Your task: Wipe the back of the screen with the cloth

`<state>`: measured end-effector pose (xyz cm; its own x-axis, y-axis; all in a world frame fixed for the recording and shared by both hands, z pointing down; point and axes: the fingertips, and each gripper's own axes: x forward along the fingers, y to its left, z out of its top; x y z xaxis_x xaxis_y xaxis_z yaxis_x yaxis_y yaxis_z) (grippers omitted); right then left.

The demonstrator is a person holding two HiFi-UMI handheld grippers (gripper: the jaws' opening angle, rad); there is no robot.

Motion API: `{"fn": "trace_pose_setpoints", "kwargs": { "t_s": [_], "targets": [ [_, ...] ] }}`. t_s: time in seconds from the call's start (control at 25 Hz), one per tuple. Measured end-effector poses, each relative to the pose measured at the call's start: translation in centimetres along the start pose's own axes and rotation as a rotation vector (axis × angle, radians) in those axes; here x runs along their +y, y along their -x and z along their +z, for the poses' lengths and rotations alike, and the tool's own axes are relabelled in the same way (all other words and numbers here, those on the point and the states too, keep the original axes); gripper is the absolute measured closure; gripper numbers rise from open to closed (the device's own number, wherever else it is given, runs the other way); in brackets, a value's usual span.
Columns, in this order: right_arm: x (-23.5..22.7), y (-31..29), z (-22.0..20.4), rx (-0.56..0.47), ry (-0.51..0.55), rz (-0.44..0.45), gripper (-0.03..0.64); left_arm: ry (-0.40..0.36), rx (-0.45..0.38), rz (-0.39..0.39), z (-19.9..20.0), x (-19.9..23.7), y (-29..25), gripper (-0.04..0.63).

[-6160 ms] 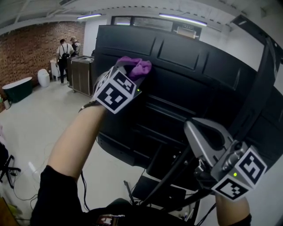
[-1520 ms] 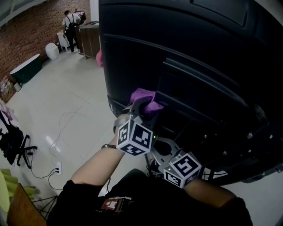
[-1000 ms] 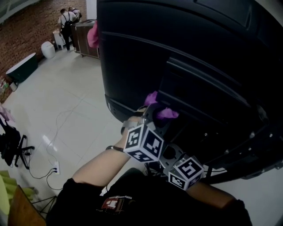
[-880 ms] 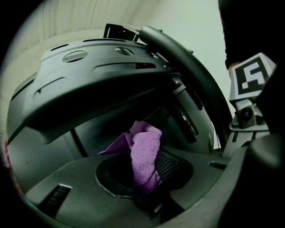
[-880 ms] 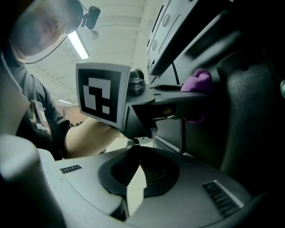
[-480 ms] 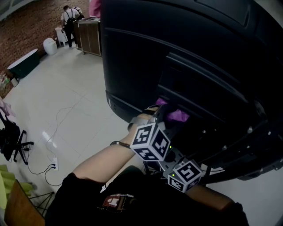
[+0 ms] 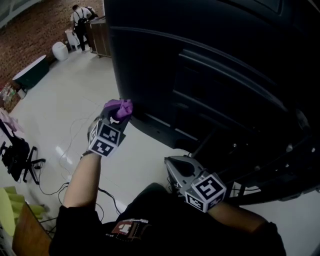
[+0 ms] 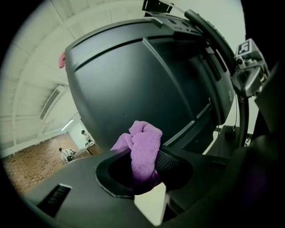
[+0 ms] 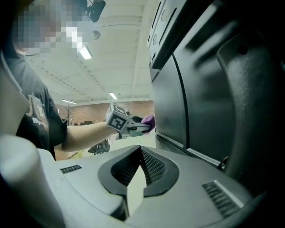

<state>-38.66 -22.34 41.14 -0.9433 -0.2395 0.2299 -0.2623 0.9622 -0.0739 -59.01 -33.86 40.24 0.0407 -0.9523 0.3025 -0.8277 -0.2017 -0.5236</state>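
Note:
The black back of the big screen [image 7: 210,65] fills the upper right of the head view. My left gripper [image 7: 114,116] is shut on a bunched purple cloth [image 7: 120,107], which it holds against the screen's lower left corner. In the left gripper view the cloth [image 8: 143,149] stands up between the jaws, in front of the screen back [image 8: 147,84]. My right gripper [image 7: 176,167] hangs low under the screen, shut with nothing in it; its pads meet in the right gripper view [image 9: 141,153]. That view also takes in the left gripper [image 9: 133,125] and the cloth [image 9: 149,120].
The screen's dark stand and cables [image 7: 260,170] lie at the lower right. Far left on the tiled floor are a cabinet [image 7: 97,35] with a person [image 7: 80,15] beside it, a white bin [image 7: 61,50], a dark tub [image 7: 30,72], a chair [image 7: 17,155] and floor cables [image 7: 65,150].
My left gripper has carried the cloth from the recess at the screen's lower middle leftward to its lower left corner. The right gripper has stayed low and hardly moved.

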Motion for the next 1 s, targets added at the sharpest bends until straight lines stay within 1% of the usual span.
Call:
{"fn": "trace_pose_setpoints", "kwargs": {
  "t_s": [0.08,0.16,0.24,0.36,0.4,0.48,0.56,0.64,0.84,0.92,1.0],
  "targets": [
    [0.5,-0.3,0.1,0.001,0.002,0.011,0.615,-0.021,0.058,-0.007,-2.2,0.2,-1.6,0.479],
    [1.0,-0.4,0.0,0.002,0.010,0.027,0.615,-0.043,0.110,-0.033,-3.9,-0.4,-3.3,0.479],
    [1.1,-0.3,-0.2,0.003,0.012,0.027,0.615,-0.051,0.140,-0.057,-4.9,-1.2,-4.8,0.479],
    [0.9,-0.1,-0.3,0.006,0.005,0.019,0.615,-0.033,0.155,-0.072,-4.9,-2.1,-5.6,0.480],
    [1.0,0.0,-0.3,0.004,0.004,0.018,0.615,-0.041,0.162,-0.072,-4.7,-2.4,-5.6,0.480],
    [1.1,0.1,-0.3,-0.001,0.001,0.016,0.615,-0.089,0.175,-0.070,-4.0,-3.6,-5.5,0.483],
    [1.3,0.3,-0.4,0.001,-0.001,0.016,0.615,-0.126,0.161,-0.094,-2.6,-5.5,-5.4,0.485],
    [1.4,0.3,-0.5,0.001,-0.003,0.017,0.615,-0.142,0.124,-0.147,-0.6,-8.3,-5.2,0.485],
    [2.0,0.5,-0.4,-0.004,-0.011,0.023,0.615,-0.215,0.037,-0.286,4.5,-16.0,-4.7,0.485],
    [2.3,0.7,-0.5,-0.002,-0.013,0.022,0.615,-0.239,0.030,-0.305,5.3,-17.5,-4.6,0.485],
    [2.5,0.8,-0.5,-0.006,-0.012,0.028,0.615,-0.240,0.036,-0.309,5.3,-17.9,-4.5,0.485]
  ]
}}
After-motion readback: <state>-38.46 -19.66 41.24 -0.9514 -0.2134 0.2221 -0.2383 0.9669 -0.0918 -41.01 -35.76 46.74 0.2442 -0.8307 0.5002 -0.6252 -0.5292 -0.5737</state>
